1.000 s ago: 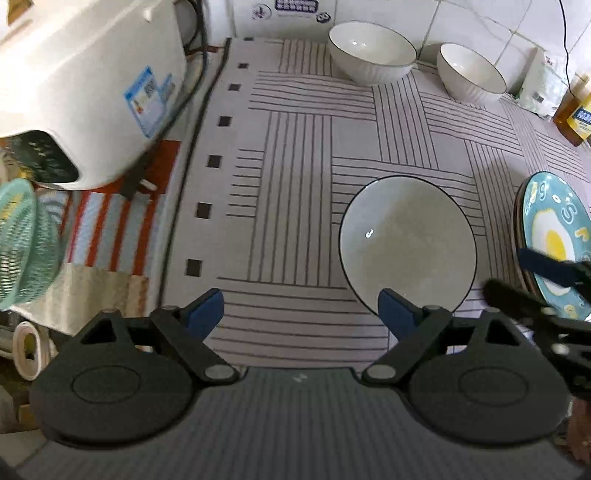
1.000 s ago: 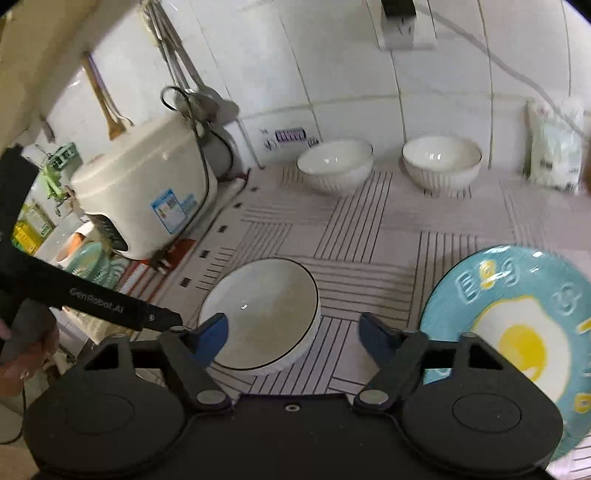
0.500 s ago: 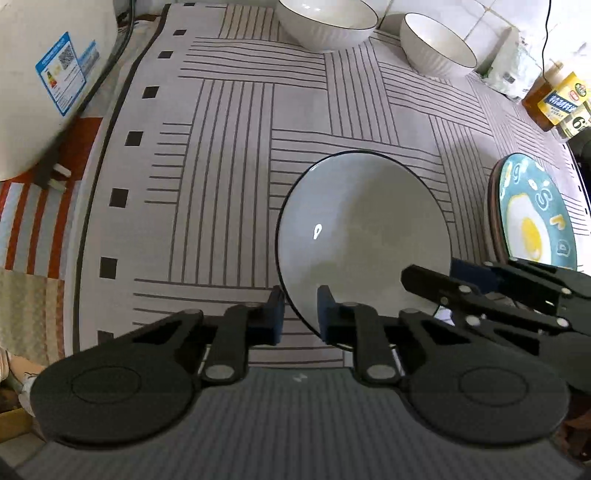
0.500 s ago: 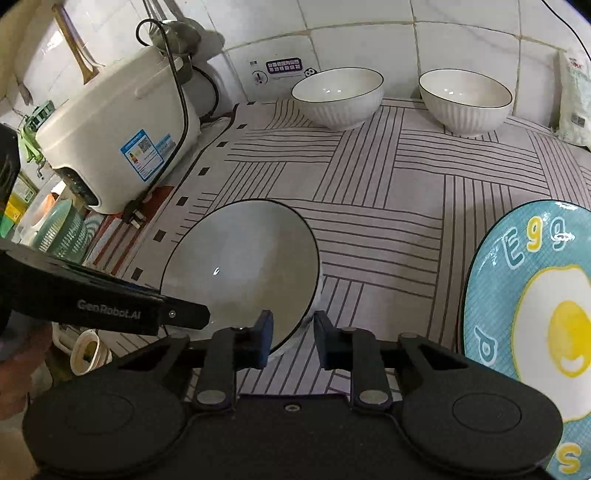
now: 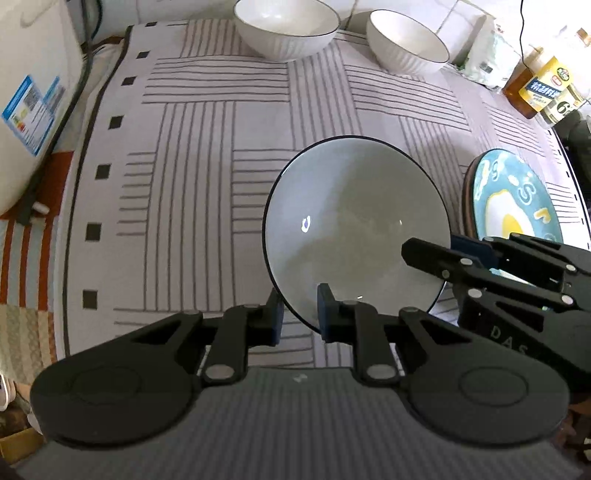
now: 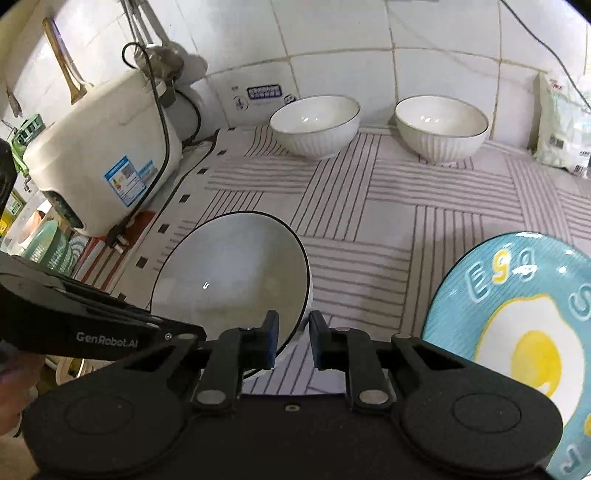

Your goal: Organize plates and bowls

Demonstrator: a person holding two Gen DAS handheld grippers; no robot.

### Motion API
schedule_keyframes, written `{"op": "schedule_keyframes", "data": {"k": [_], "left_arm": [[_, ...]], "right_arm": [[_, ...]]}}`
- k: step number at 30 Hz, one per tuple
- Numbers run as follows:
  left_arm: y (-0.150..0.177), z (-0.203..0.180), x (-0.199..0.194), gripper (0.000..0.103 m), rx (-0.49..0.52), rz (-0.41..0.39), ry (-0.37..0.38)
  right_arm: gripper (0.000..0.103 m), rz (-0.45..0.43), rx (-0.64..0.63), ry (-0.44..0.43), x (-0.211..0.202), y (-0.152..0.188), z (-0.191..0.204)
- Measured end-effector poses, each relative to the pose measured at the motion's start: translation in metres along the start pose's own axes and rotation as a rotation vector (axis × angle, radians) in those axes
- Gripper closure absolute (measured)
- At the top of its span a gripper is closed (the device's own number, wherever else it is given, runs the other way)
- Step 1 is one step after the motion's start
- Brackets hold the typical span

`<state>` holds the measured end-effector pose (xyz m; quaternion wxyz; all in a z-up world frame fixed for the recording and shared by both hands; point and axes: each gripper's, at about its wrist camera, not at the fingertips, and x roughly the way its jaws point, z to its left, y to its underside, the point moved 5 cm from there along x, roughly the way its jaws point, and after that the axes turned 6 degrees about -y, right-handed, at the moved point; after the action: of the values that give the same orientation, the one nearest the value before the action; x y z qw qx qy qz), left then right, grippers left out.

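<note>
A white bowl with a dark rim (image 5: 354, 232) is held up off the striped mat, tilted. My left gripper (image 5: 300, 314) is shut on its near rim. My right gripper (image 6: 291, 338) is shut on its right rim; the bowl shows in the right wrist view too (image 6: 232, 273). Two ribbed white bowls stand at the back by the wall, a left one (image 5: 286, 27) (image 6: 314, 123) and a right one (image 5: 408, 44) (image 6: 441, 127). A blue plate with a fried-egg picture (image 5: 513, 206) (image 6: 524, 332) lies at the right on top of another plate.
A white rice cooker (image 6: 99, 162) with a cord stands at the left. Oil bottles (image 5: 535, 88) and a white bag (image 6: 561, 125) stand at the back right. A green basket (image 6: 44, 247) sits past the mat's left edge.
Both grippers went from wide open to shut on the bowl's rim. The bowl has come up off the mat, tilted, and sits nearer the cameras.
</note>
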<state>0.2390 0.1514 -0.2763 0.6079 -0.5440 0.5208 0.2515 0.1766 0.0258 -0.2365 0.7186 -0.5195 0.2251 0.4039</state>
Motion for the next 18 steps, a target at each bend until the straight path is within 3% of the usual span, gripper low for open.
{"op": "schedule_keyframes", "data": {"k": [12, 18], "left_arm": [[-0.016, -0.023, 0.023, 0.086, 0.033, 0.054, -0.004], [-0.024, -0.020, 0.020, 0.085, 0.012, 0.059, -0.017]], "right_arm": [[0.082, 0.020, 0.037, 0.025, 0.004, -0.006, -0.030], [0.077, -0.005, -0.018, 0.075, 0.004, -0.001, -0.024]]}}
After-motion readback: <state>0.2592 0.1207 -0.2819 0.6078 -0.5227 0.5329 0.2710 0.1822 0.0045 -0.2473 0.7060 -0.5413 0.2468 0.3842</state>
